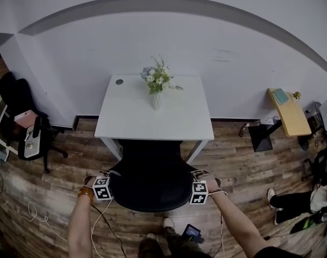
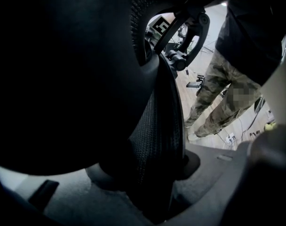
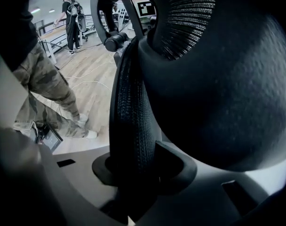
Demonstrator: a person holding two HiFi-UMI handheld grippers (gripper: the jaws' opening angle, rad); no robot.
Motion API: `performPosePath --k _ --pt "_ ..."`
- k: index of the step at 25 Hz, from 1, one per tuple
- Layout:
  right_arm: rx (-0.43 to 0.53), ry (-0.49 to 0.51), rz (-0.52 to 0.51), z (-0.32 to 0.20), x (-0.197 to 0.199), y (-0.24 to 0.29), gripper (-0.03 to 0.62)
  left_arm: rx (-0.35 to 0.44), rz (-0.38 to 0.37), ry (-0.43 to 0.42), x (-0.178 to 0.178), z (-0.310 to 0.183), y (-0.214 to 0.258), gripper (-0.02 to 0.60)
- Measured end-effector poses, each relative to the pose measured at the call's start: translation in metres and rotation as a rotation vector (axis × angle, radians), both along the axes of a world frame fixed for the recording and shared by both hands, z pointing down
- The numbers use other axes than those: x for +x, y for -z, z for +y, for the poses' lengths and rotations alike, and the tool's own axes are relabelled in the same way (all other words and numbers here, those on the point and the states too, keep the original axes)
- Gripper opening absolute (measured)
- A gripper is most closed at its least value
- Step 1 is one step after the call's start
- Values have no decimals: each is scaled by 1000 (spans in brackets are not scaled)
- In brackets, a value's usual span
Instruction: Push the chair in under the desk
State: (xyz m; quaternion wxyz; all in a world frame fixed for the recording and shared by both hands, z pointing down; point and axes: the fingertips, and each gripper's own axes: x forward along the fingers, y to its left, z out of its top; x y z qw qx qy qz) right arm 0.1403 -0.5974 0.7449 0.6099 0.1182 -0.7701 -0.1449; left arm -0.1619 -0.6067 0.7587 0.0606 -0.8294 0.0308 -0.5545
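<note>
A black mesh-backed chair (image 1: pixel 150 181) stands in front of the white desk (image 1: pixel 126 122), its seat partly under the desk's front edge. A vase of flowers (image 1: pixel 156 97) stands on the desk. My left gripper (image 1: pixel 109 177) is at the left edge of the chair back and my right gripper (image 1: pixel 198 177) at the right edge. In the left gripper view the mesh edge of the chair back (image 2: pixel 157 126) runs down between the jaws of the left gripper (image 2: pixel 152 182). In the right gripper view the chair back (image 3: pixel 133 102) likewise fills the gap of the right gripper (image 3: pixel 138 173).
Another black office chair (image 1: pixel 29 125) with things on it stands at the left wall. A yellow-topped side table (image 1: pixel 290 112) is at the right, with a seated person (image 1: pixel 306 198) near it. Cables (image 1: pixel 23 211) lie on the wood floor. Legs in camouflage trousers (image 3: pixel 44 84) stand behind the chair.
</note>
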Motion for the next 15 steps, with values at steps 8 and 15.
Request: performPosePath --k 8,15 --pt "-29 -47 14 7 -21 -7 126 -1 8 -64 -22 -9 0 218" --pt "-8 -103 23 6 -25 -15 141 19 23 -72 -33 -14 -2 230"
